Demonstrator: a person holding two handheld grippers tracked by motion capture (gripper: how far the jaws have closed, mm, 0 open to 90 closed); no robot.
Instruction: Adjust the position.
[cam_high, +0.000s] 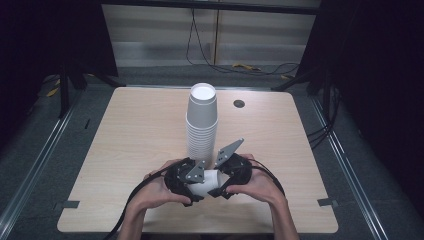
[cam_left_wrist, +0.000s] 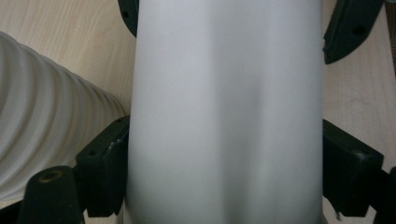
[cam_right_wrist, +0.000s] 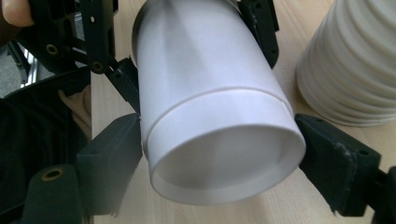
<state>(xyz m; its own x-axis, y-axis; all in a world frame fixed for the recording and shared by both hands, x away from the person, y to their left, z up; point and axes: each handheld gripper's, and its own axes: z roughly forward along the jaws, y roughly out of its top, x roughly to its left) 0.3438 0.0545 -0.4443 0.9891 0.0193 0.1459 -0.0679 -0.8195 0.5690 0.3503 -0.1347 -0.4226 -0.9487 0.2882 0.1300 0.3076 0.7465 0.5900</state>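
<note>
- From the high view I have both grippers low over the near middle of the desk (cam_high: 130, 145), with a single white cup (cam_high: 209, 182) held between them, lying roughly on its side.
- My left gripper (cam_high: 192, 187) is clamped on that cup: in the left gripper view its two black jaws press against the cup's (cam_left_wrist: 226, 112) wall on either side, with no gap that I can see.
- My right gripper (cam_high: 220, 191) is clamped on the same cup. In the right gripper view its jaws sit against the band just behind the cup's (cam_right_wrist: 219, 116) closed bottom, which faces that camera (the wall looks faintly creased lengthwise).
- In the right gripper view the left gripper's jaws (cam_right_wrist: 116, 79) grip the far end of the cup, so the two grips sit at opposite ends.
- The stack of cups (cam_high: 202, 120) stands upright on the desk just beyond the grippers, bottoms up and rims down. Its ribbed side also shows in the left gripper view (cam_left_wrist: 42, 121) and in the right gripper view (cam_right_wrist: 355, 60), near the held cup; I cannot tell whether they touch.
- A small dark round grommet (cam_high: 239, 103) sits in the desk's far part, right of the stack's top.
- The person's hands (cam_high: 157, 192) wrap both gripper bodies, forearms coming in from the near edge.
</note>
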